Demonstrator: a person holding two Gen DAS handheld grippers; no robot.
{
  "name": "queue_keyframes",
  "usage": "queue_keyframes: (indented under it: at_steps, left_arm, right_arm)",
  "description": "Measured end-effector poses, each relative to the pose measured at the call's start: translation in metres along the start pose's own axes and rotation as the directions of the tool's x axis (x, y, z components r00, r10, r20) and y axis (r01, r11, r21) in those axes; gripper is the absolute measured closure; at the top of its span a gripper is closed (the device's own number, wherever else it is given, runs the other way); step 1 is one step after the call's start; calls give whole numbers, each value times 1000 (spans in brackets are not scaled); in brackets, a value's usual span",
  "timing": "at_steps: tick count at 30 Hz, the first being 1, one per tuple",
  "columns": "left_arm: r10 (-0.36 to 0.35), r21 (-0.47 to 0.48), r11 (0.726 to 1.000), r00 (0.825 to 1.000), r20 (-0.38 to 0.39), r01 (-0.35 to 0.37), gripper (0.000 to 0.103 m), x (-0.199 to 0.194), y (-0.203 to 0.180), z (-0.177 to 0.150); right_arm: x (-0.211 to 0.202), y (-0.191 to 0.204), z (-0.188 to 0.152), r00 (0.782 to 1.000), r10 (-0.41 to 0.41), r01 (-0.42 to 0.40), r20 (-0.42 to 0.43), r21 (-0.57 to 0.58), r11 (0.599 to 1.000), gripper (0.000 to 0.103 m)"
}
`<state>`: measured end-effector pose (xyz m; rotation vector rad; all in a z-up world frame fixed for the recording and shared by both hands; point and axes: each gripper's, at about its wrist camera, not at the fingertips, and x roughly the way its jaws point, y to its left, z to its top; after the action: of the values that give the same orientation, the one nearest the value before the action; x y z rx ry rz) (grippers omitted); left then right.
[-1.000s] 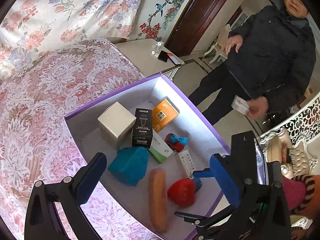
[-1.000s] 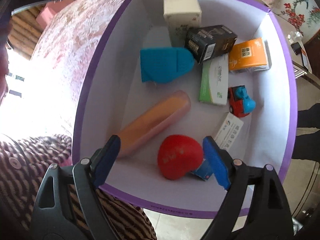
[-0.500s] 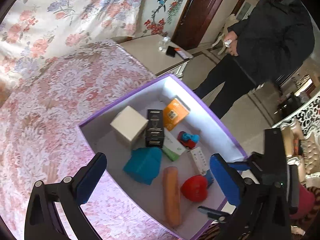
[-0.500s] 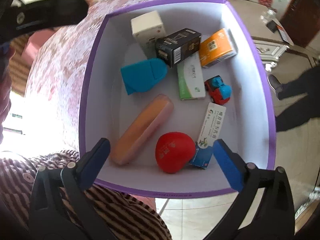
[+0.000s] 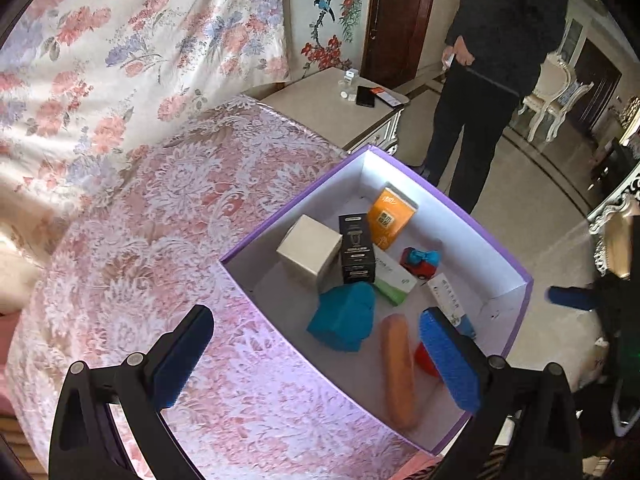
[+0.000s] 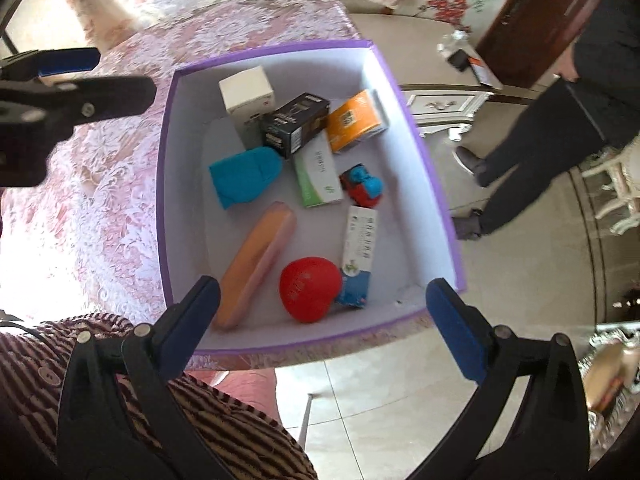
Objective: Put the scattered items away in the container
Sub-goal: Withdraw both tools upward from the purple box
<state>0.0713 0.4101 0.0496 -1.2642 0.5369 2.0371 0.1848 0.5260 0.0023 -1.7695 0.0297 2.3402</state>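
Purple-edged box with white inner walls sits at the corner of a bed covered in a pink floral lace spread, and all the loose items lie inside it. Along its far end stand a cream cube box, a black carton and an orange carton. Nearer the middle are a blue cloth piece, a white-and-green box and a small red-and-blue toy car. Closest to the near wall lie a long orange case, a red heart-shaped ball and a white-and-blue box touching the ball. The left claw is spread wide and empty, over the box's edge and the spread. The right claw is likewise released, holding nothing, above the near wall. A person in dark clothes stands on the tiled floor beside a bedside cabinet.
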Motion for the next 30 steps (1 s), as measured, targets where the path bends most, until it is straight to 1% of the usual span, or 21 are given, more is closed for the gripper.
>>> queue_keyframes:
  at_steps: [4, 9, 13, 17, 23, 27, 30]
  left_arm:
    - [9, 16, 1000, 1000, -12, -9, 0, -4, -2, 1]
    - [19, 45, 999, 996, -85, -15, 0, 5, -12, 1]
    - [25, 32, 999, 994, -105, -21, 0, 10, -15, 0]
    - [61, 29, 998, 991, -117, -58, 0, 13, -18, 3]
    - [172, 98, 982, 977, -124, -161, 0, 15, -29, 3]
    - [162, 93, 984, 978, -135, -150, 0, 16, -30, -1]
    - [141, 76, 989, 978, -152, -130, 0, 17, -28, -4]
  right_arm:
    - [-17, 0, -7, 999, -44, 44, 9, 25, 999, 0]
    - [-22, -2, -5, 999, -46, 46, 2, 27, 999, 1]
    - [-25, -4, -4, 999, -46, 46, -4, 28, 999, 1]
    - [-25, -6, -2, 999, -41, 41, -7, 20, 999, 1]
    - [-22, -7, 1, 999, -32, 32, -10, 2, 999, 1]
    - [-19, -3, 1, 1000, -18, 17, -15, -19, 1000, 1]
    - [-17, 1, 0, 1000, -8, 7, -19, -34, 999, 1]
